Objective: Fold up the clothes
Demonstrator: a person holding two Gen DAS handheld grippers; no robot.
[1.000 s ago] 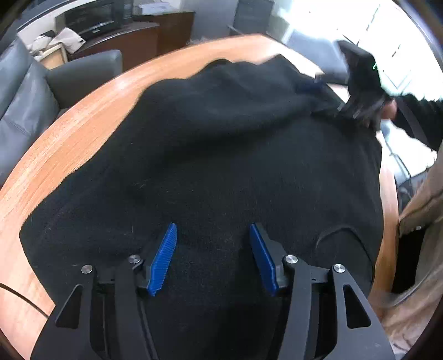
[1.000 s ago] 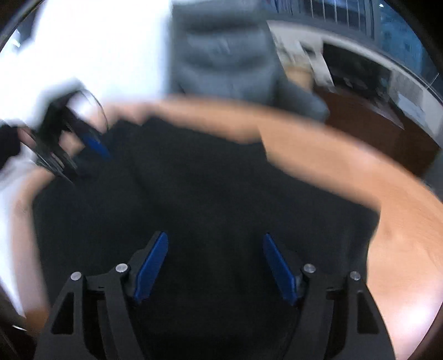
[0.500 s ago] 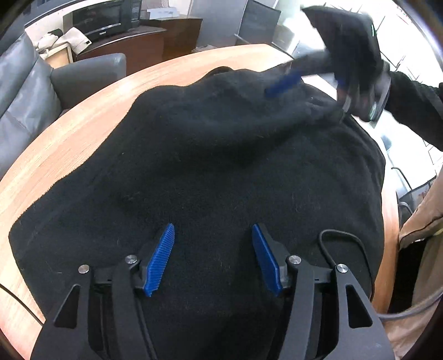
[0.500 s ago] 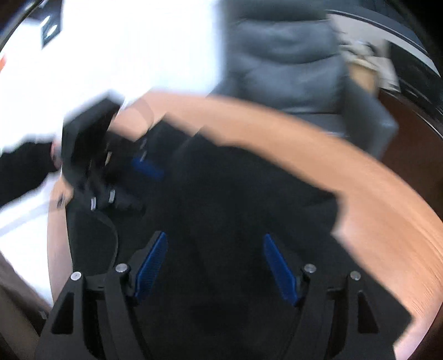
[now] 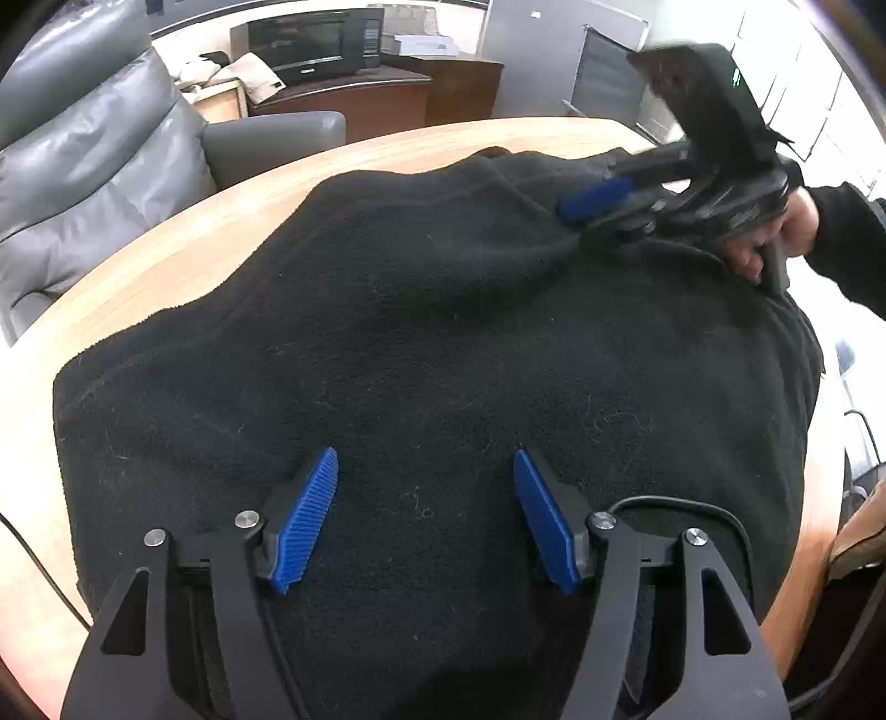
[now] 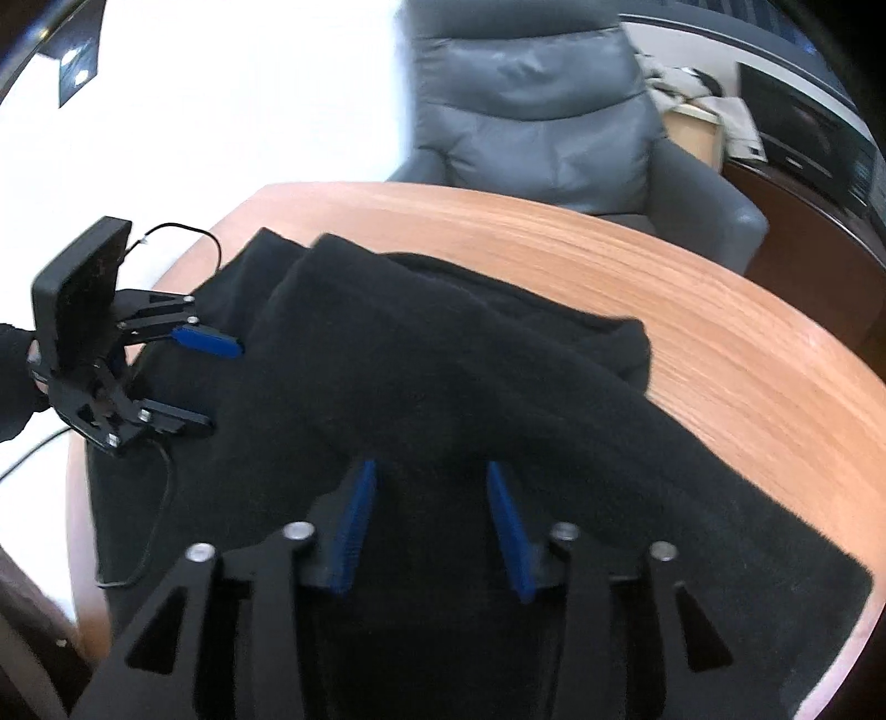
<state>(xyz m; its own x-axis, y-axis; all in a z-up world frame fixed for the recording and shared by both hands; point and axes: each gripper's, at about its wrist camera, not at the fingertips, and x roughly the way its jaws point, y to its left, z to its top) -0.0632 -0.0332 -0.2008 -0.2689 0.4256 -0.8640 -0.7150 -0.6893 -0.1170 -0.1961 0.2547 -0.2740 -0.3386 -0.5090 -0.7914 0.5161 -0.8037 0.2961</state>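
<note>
A black fleece garment (image 5: 443, 343) lies spread over a round wooden table (image 5: 166, 249). My left gripper (image 5: 423, 471) is open, its blue pads just above the near part of the fleece, holding nothing. My right gripper (image 6: 429, 482) has its jaws partly closed around a raised fold of the fleece (image 6: 443, 387) at the garment's far side; whether the pads pinch it is unclear. The right gripper also shows in the left wrist view (image 5: 581, 207), and the left gripper in the right wrist view (image 6: 221, 382).
A grey leather armchair (image 5: 94, 183) stands beyond the table's left edge, also in the right wrist view (image 6: 531, 111). A dark cabinet with a microwave (image 5: 310, 44) is at the back. A thin black cable (image 5: 692, 507) lies on the fleece near my left gripper.
The right gripper has swung across to the fleece's far fold and its jaws have narrowed around it. The left gripper stays open over the near part.
</note>
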